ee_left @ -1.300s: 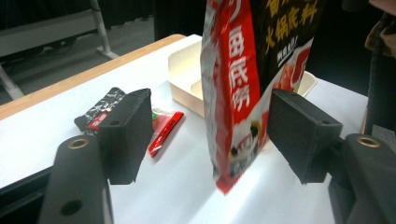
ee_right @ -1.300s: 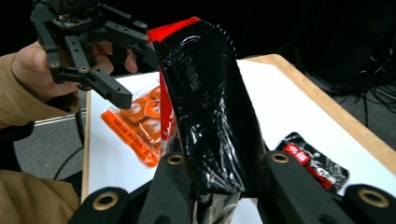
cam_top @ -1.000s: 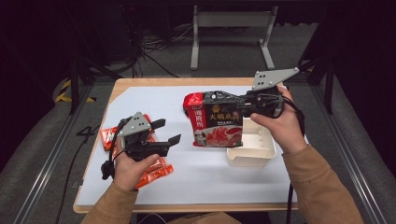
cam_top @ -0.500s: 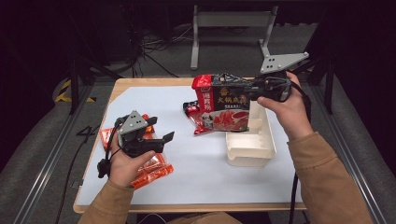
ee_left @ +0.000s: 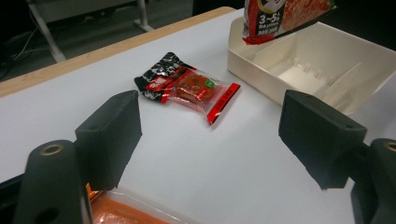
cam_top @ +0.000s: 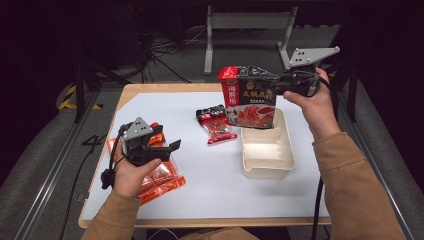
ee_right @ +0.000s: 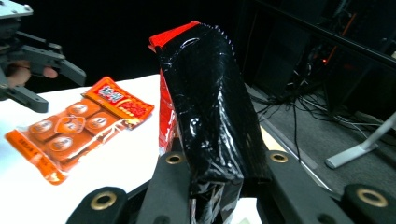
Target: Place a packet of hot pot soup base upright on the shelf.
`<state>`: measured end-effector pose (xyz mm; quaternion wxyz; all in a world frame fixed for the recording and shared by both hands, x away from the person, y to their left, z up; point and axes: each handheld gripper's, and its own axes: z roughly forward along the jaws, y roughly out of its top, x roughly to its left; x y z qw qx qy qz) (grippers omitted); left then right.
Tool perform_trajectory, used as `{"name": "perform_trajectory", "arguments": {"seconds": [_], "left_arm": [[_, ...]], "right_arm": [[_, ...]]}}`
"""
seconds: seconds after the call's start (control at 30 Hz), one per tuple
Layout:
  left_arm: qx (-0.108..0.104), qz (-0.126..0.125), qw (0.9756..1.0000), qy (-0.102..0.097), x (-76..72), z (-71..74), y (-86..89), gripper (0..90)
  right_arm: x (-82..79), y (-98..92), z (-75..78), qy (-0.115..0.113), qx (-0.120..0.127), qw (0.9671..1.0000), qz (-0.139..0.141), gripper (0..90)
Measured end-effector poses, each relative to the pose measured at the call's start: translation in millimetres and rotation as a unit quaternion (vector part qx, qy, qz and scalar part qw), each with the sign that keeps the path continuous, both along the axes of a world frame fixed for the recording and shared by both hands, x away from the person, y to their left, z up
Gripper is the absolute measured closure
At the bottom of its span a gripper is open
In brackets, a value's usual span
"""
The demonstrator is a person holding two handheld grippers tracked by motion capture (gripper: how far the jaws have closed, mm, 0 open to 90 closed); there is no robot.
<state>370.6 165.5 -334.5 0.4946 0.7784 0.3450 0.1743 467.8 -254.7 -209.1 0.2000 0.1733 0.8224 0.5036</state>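
White table [cam_top: 210,195], glossy red-and-black pouch [cam_top: 249,97] upright between clamped right jaws; left jaws agape, empty.

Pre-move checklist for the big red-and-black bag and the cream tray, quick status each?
1. Right gripper clamped on the large red-and-black foil bag: ok, jaws pinch its side in the right gripper view.
2. Bag clear of the table: ok, it hangs in the air, lower edge over the far end of the cream plastic tray.
3. Tray empty: ok, nothing inside.
4. Left gripper free: ok, jaws open, nothing between them.
5. Small red-and-black sauce packets out of the way: ok, they lie left of the tray, apart from it.
6. Bag sealed: cannot tell.
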Motion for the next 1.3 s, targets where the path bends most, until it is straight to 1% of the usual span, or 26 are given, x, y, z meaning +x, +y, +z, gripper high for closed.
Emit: {"name": "perform_trajectory", "arguments": {"seconds": [0.03,0.07,0.13,0.23,0.3,0.47,0.57,0.6,0.7,0.87,1.1,1.3], "left_arm": [[0.0,-0.001,1.0,0.0,0.9,0.2,2.4,22.0],[-0.005,0.001,1.0,0.002,0.9,0.1,3.0,22.0],[-0.004,0.0,1.0,-0.002,1.5,0.4,5.1,21.9],[-0.005,0.002,1.0,-0.002,1.6,0.3,6.0,21.9],[-0.003,0.004,1.0,-0.002,2.5,-0.3,6.9,21.9],[-0.003,0.005,1.0,-0.001,2.6,-0.6,6.9,21.4],[0.0,0.008,1.0,-0.002,3.3,-0.7,7.9,21.1],[-0.001,0.013,0.9999,0.001,3.6,-1.2,8.1,21.1],[-0.004,0.015,0.9999,0.004,5.0,-2.2,8.8,20.4],[-0.004,0.018,0.9998,0.008,6.7,-4.2,9.3,18.7],[-0.001,0.017,0.9998,0.01,7.0,-5.3,8.8,18.1],[-0.002,0.019,0.9998,0.009,7.4,-5.5,10.0,17.6]], "right_arm": [[1.8,-1.6,-0.2,0.0,-0.001,1.0,0.0,78.3],[5.2,-4.8,-0.6,0.001,-0.003,1.0,-0.005,78.3],[10.0,-9.3,-1.3,0.0,-0.006,0.9999,-0.009,78.3],[13.5,-12.7,-2.0,-0.005,-0.007,0.9999,-0.012,78.3],[20.1,-19.3,-3.2,-0.011,-0.003,0.9998,-0.017,78.3],[30.1,-29.8,-7.8,-0.012,0.007,0.9995,-0.027,78.3],[32.6,-32.8,-9.4,-0.015,0.007,0.9994,-0.031,78.3],[34.5,-35.4,-10.8,-0.02,0.005,0.9992,-0.034,78.3],[36.4,-38.2,-12.3,-0.025,0.002,0.999,-0.036,78.3],[39.7,-45.5,-20.1,-0.036,0.005,0.9987,-0.037,78.3],[44.2,-54.8,-35.8,-0.031,0.018,0.9987,-0.037,78.3],[44.3,-57.7,-44.4,-0.029,0.027,0.9987,-0.031,78.3]]}}
